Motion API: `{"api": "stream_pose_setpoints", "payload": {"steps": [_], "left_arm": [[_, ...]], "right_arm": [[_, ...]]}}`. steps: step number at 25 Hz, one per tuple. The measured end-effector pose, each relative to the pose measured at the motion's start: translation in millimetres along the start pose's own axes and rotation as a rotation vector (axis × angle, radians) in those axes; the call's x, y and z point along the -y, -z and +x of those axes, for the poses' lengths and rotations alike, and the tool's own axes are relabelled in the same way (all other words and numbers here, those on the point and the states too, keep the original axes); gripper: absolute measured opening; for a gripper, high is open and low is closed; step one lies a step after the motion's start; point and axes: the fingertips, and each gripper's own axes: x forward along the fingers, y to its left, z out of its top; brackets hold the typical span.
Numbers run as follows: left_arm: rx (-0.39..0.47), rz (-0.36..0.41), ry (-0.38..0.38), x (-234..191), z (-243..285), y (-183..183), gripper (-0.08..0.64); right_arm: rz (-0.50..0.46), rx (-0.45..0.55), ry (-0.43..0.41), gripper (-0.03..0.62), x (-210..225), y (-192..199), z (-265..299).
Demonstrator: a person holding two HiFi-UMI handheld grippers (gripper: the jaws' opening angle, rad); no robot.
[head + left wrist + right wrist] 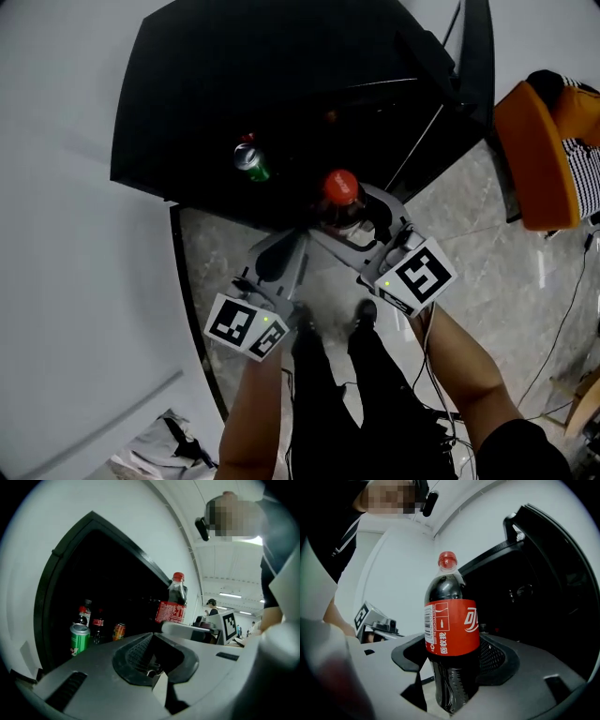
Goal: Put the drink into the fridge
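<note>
Fridge (pixel 543 597) is open, its dark interior ahead of your right claw (pixel 454 660) and slightly to its right; ahead and left of your left claw (pixel 150 663). Left claw is clenched on nothing, pads meeting, and hangs beside the right one, lower and nearer your body. Right claw is grasping the cola bottle (pixel 451 630) upright. The pads sit on the ribbed lower body just under the red label, so most of the bottle stands above the grip, just short of the fridge opening. Judgement: the bottle looks full to the neck, so expect fair weight and a top-heavy load that may pivot in the pads if you tilt or jolt it. The wall is smooth round plastic that gives a little under squeeze, and the ribbed waist you hold now seems the best purchase. Keep it vertical going in. Green can (pixel 79 639) stands at the front of the shelf, ahead-left of the left claw. Small cola bottles (pixel 97 625) and an orange can (pixel 118 631) sit behind it, so aim for the free space to their right.
</note>
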Motion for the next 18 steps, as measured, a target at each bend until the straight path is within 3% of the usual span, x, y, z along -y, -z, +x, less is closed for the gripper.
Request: {"api": "stream_pose_setpoints", "payload": {"steps": [8, 18], "left_arm": [[-0.005, -0.008, -0.071, -66, 32, 26, 0.011], [0.001, 0.048, -0.089, -86, 62, 23, 0.011]], "right_arm": [[0.021, 0.015, 0.168, 0.325, 45, 43, 35], [-0.029, 0.078, 0.274, 0.325, 81, 52, 57]]}}
